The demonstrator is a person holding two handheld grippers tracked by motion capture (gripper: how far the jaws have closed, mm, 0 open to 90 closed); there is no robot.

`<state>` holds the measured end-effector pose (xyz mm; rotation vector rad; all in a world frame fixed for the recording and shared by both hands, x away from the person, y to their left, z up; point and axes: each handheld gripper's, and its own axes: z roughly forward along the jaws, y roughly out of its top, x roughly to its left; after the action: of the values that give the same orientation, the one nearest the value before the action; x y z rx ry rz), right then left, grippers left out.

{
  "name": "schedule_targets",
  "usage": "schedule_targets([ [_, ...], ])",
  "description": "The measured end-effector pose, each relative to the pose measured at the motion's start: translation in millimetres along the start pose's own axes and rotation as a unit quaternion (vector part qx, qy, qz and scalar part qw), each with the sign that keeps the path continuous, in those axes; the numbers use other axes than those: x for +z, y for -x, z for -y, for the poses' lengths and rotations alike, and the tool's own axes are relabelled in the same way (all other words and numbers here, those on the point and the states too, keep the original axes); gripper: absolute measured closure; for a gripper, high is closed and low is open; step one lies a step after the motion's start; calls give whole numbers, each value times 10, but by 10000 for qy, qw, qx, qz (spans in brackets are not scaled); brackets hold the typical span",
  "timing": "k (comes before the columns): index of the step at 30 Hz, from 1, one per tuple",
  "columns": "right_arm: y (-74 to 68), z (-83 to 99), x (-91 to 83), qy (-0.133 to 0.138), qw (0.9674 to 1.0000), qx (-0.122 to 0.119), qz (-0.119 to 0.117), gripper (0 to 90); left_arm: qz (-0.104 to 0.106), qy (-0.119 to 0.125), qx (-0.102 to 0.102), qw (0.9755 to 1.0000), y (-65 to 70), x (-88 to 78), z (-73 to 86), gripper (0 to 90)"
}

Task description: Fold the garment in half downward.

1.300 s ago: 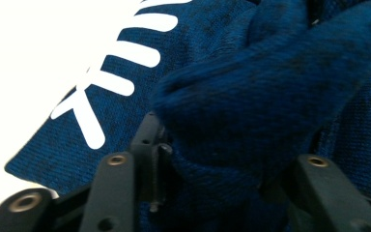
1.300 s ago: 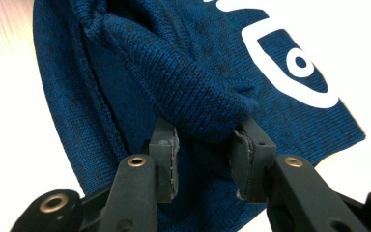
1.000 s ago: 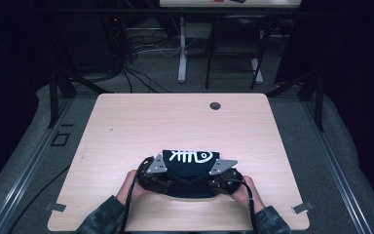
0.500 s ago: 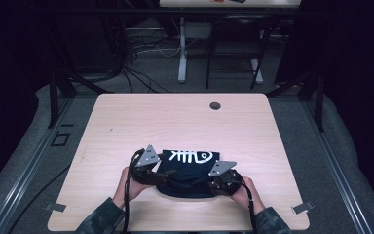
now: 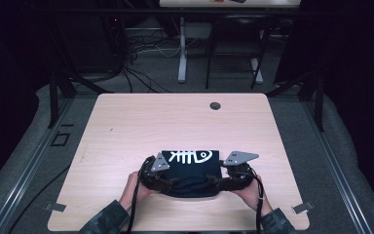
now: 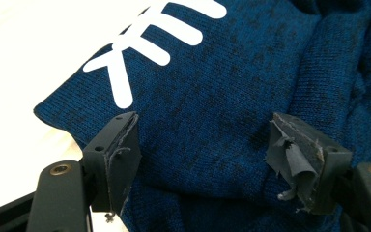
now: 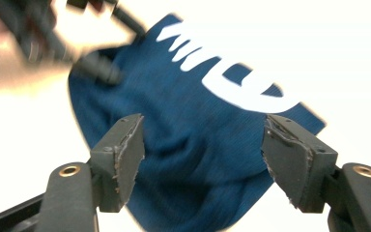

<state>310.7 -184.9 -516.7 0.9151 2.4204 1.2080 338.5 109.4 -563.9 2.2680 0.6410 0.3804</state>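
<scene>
A dark blue knit garment [image 5: 191,171] with a white fishbone print [image 5: 191,156] lies folded on the near middle of the light wooden counter [image 5: 136,122], close to the person's edge, within easy reach of both hands. The print faces up on the far part, so the fold leaves the design showing. The left hand-held gripper [image 5: 168,183] sits at the garment's near left corner and the right hand-held gripper [image 5: 213,181] at its near right corner, one on each side so that the cloth can be taken evenly. In the left gripper view the jaws stand wide apart over the blue knit [image 6: 212,96], pads [image 6: 121,150] clear of any pinch; the right gripper view shows the same, jaws spread above the fabric [image 7: 193,159] with nothing held between them. The near part of the cloth looks bunched and rumpled, and that is probably why both tools are set low there: most likely to gather or tidy that edge for another fold
</scene>
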Motion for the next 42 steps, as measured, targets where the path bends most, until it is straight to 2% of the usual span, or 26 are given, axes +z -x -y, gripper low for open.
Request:
schedule_targets([
  [1,9,-25,8,85,9998,137,137,313,-7,-3,9,10000,2,7,2,272],
  [3,13,-39,79,58,9994,258,243,317,-49,2,33,10000,9,15,5,271],
  [5,-3,-26,204,-85,9984,319,458,315,-51,-18,49,10000,16,16,7,271],
  [7,-13,1,309,-266,9976,277,575,307,-86,-21,65,9999,20,25,14,268],
  [10,-2,61,396,-498,9963,324,618,281,-111,-3,49,9999,27,35,26,263],
  [15,8,183,398,-802,9944,323,605,258,-132,32,18,9999,32,27,68,258],
  [18,-16,265,424,-881,9937,224,649,258,-119,68,-19,9999,29,31,88,257],
  [23,-5,284,458,-888,9937,256,641,230,-121,104,-42,9999,22,47,107,255],
  [25,13,295,465,-858,9939,294,629,207,-179,125,-27,9998,34,48,108,250],
  [27,11,299,465,-802,9937,296,724,170,-243,132,-41,9996,40,46,103,232],
  [28,9,300,456,-756,9937,306,773,147,-291,112,-48,9995,36,41,96,194],
  [30,19,288,406,-638,9939,339,839,100,-245,157,-139,9995,11,12,83,134],
  [32,58,271,331,-459,9943,446,849,96,-351,253,-198,9989,-15,-50,65,91],
  [36,152,263,138,-109,9936,653,919,105,-635,495,-380,9960,-118,-218,69,53],
  [42,384,414,-74,-51,9877,970,1225,110,-972,440,-786,9912,-395,-387,246,30],
])
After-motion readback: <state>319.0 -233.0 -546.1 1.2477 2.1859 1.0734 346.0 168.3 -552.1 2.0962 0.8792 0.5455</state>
